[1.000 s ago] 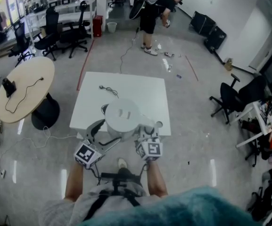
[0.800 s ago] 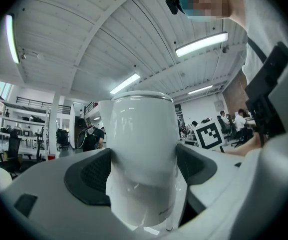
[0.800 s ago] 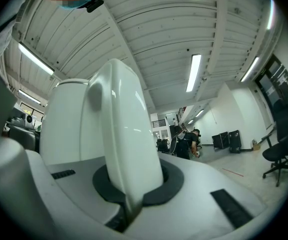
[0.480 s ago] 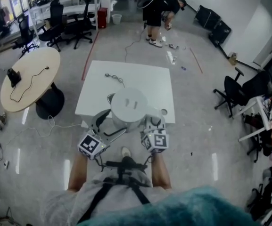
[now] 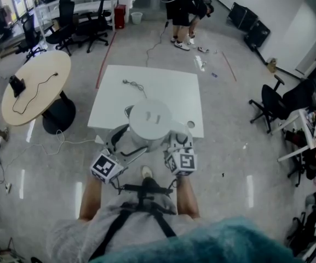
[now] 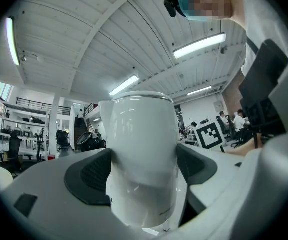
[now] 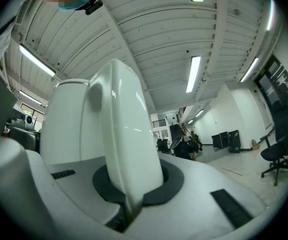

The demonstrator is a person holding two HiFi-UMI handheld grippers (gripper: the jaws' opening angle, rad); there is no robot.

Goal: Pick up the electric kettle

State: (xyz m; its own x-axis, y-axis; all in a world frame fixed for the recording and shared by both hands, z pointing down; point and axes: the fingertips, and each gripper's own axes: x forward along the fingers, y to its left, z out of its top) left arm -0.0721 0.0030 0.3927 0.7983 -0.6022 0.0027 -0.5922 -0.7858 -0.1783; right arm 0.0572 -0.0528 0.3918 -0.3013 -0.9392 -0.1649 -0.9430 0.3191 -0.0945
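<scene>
White electric kettle (image 5: 150, 119) is at frame ctr in head view, upright, over the near edge of the white table (image 5: 168, 86); can't tell if its base touches the top. L gripper (image 5: 126, 147) comes in from lower left w/ jaws spread wide round the kettle body, dark pads (image 6: 96, 171) pressed on both sides. R gripper (image 5: 175, 142), from lower right, is clamped narrow on the handle (image 7: 126, 149), which stands upright between its jaws.
</scene>
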